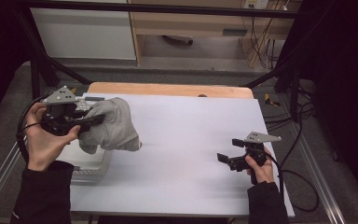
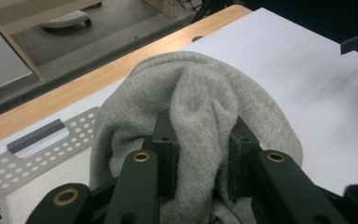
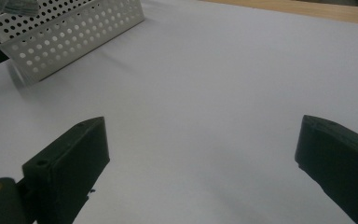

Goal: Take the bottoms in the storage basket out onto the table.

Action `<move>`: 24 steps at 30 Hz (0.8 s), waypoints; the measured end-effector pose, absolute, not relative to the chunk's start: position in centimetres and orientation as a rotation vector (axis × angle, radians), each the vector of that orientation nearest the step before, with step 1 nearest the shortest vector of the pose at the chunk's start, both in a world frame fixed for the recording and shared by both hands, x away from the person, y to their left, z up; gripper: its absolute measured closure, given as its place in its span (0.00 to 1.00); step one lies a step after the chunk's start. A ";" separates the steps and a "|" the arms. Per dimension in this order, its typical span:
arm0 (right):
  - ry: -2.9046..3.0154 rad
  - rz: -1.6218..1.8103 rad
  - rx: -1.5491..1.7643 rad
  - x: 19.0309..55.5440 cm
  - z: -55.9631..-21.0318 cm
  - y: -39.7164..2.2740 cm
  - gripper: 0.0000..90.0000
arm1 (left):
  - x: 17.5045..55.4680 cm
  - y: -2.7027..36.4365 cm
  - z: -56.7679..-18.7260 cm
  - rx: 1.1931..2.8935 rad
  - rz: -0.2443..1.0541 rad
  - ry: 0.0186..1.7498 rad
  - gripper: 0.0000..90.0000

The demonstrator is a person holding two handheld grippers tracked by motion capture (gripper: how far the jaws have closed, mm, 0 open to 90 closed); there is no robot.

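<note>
Here the left tool (image 2: 200, 154) clamps the grey cloth (image 2: 200, 93) above the white basket (image 2: 37, 154); the right tool (image 3: 200, 154) gapes wide.

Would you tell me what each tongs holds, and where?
Left tongs pinch a bunched fold of the grey cloth; right tongs hold nothing.

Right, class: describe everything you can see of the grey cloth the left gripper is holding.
The grey cloth looks like soft knitted fabric, plain light grey and bunched into rounded folds. The left gripper is shut on a pinched ridge of it, both black jaws pressing the fabric. It hangs lifted beside the white perforated basket, draping toward the white table; whether its lower end touches the surface I cannot tell.
</note>
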State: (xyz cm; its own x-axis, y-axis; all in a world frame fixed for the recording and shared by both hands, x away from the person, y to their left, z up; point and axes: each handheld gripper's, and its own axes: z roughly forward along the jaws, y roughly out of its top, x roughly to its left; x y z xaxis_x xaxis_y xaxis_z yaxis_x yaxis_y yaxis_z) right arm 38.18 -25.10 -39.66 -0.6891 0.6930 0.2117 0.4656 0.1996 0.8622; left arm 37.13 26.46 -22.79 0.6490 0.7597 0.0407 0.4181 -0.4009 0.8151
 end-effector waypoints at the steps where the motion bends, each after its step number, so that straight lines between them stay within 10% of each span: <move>1: 2.249 1.489 1.110 38.2 -39.7 -25.1 0.03 | 37.1 26.4 -22.7 2.044 0.528 0.914 0.77; 24: 2.254 1.486 1.106 38.2 -39.7 -25.1 0.04 | 37.7 23.6 -22.7 2.061 0.504 0.865 0.77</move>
State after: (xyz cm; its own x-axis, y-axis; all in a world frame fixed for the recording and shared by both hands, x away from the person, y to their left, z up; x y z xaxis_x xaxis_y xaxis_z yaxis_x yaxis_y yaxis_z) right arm 38.21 -25.07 -39.70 -0.6913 0.6914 0.2096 0.4651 0.2038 0.8615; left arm 37.65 23.65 -22.67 0.6834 0.7287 0.0446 0.3983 -0.4234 0.8137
